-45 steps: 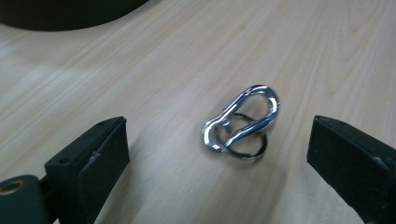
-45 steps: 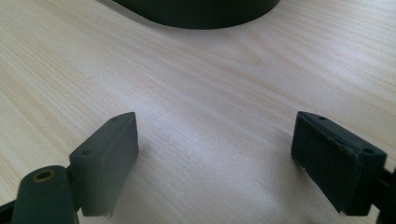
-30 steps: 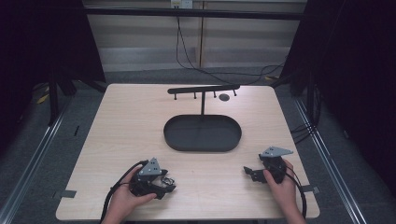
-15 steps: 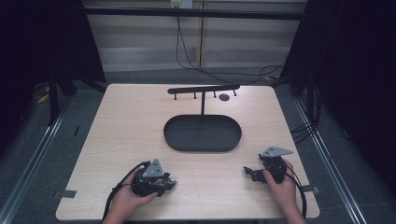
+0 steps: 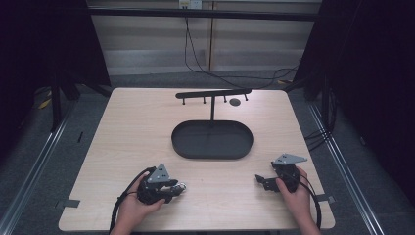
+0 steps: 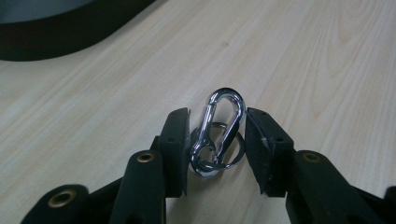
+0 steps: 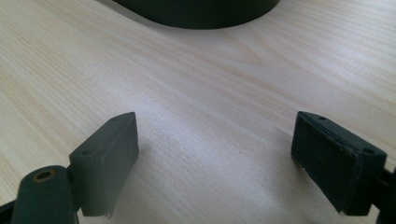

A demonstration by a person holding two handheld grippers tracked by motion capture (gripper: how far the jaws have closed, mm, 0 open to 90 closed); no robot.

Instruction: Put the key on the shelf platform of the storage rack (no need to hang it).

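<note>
High view first: one black oval tray (image 5: 212,139) sits mid-table with nothing visible in it, and behind it stands one black rack (image 5: 213,93) with four small pegs hanging under its bar. One small dark disc (image 5: 235,102) lies on the wooden table (image 5: 122,127) beside the rack. Two grippers, one in each hand, both low near the front edge and well apart.

Left gripper (image 5: 179,186) has just been closing, and the left gripper view shows what is between its pads: one silver carabiner (image 6: 219,130) with a key ring (image 6: 236,154) threaded on it, standing on edge, pinched from both sides. It sits on the table in front of the tray, left of centre.

Right gripper (image 5: 258,179) has its jaws spread wide over bare wood, nothing between them, the tray's rim just ahead.
</note>
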